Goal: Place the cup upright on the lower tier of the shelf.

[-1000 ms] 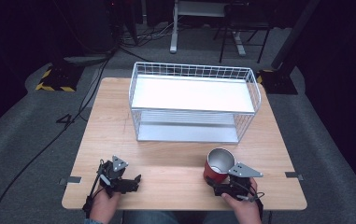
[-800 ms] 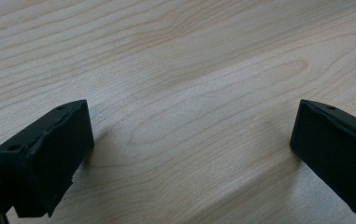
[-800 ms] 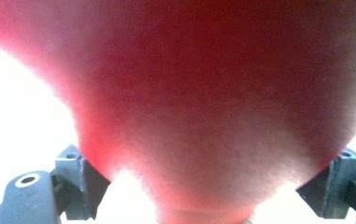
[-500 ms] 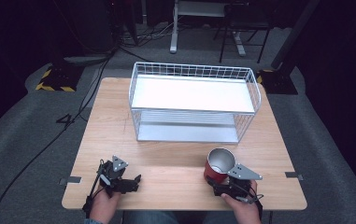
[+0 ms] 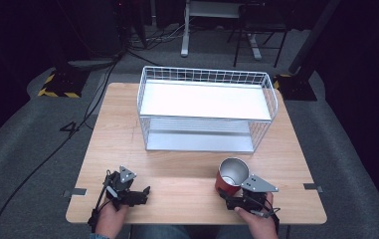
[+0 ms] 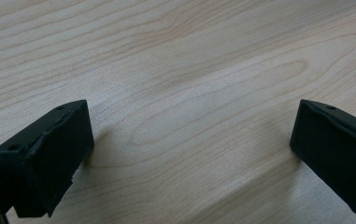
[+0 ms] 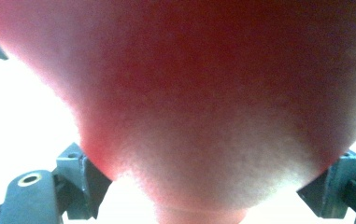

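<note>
A red cup (image 5: 231,175) with a shiny metal inside stands near the wooden table's (image 5: 122,124) front right. My right gripper (image 5: 227,193) is shut on its lower part. In the right gripper view the red cup (image 7: 203,93) sits very close, with a jaw pressed against each side of it at the right gripper (image 7: 203,196). At the front left, my left gripper (image 5: 145,194) lies low on the table. Its jaws stand wide apart over bare wood in the left gripper view, and the left gripper (image 6: 189,149) holds nothing.
A white wire basket (image 5: 271,94) with a white shelf on top stands at the table's far middle. Beyond the table, on the grey floor, are cables (image 5: 97,94), stands and a desk's legs. Bare wood lies between the two grippers.
</note>
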`<state>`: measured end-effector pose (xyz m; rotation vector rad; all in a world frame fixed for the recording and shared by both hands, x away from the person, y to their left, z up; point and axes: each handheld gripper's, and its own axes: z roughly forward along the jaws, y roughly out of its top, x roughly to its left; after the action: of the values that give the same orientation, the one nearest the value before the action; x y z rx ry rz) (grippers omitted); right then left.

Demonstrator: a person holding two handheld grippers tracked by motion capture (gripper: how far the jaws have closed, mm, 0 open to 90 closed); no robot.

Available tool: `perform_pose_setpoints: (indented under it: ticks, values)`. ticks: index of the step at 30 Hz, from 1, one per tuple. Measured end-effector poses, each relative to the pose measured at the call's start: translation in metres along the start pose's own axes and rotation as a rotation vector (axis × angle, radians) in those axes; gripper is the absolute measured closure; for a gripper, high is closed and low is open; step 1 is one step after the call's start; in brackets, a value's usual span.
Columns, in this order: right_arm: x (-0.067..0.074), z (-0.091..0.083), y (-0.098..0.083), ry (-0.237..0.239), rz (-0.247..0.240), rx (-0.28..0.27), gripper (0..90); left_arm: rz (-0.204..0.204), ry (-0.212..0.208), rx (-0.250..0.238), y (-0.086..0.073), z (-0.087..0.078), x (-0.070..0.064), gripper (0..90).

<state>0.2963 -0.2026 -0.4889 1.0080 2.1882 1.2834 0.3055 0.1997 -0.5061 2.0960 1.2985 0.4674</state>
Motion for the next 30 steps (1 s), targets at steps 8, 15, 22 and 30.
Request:
perform_pose_setpoints:
  ticks: [8,15,22,30]
  values:
    - [-0.006,0.004,0.016,0.004,0.018,0.002,17.4,-0.001,0.000,0.000,0.000,0.000,0.000,0.1]
    - [-0.014,0.016,0.030,-0.002,0.038,0.023,17.4,-0.001,0.000,0.000,0.000,0.000,0.000,0.1]
    - [-0.022,0.030,0.044,-0.010,0.038,0.038,17.4,-0.001,0.000,-0.001,0.000,0.000,0.000,0.1]
    - [-0.028,0.047,0.059,-0.026,0.036,0.057,17.4,-0.001,0.000,0.000,0.000,0.000,0.000,0.1]
